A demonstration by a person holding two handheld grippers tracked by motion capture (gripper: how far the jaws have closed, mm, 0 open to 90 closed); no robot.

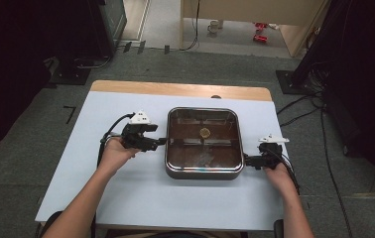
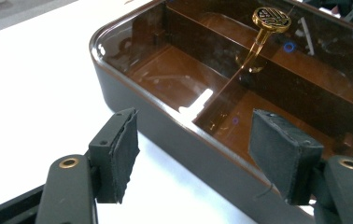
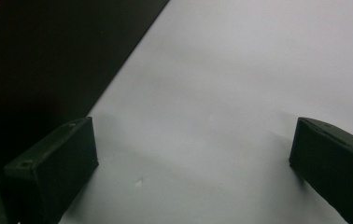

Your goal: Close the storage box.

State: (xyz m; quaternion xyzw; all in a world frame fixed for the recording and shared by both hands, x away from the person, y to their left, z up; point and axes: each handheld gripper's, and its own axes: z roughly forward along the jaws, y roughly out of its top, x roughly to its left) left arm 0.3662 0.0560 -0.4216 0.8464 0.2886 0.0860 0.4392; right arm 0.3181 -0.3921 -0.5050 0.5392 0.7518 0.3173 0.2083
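On the tabletop (image 1: 126, 198), a brown box (image 1: 204, 171) sits between the left hand-held gripper (image 1: 161, 141) at 9 o'clock and the right hand-held gripper (image 1: 247, 159) at 3, both with jaws apart.

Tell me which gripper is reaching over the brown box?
The left gripper. Its open jaws straddle the edge of the brown box. The right gripper sits open over bare table beside it.

No legible text or labels.
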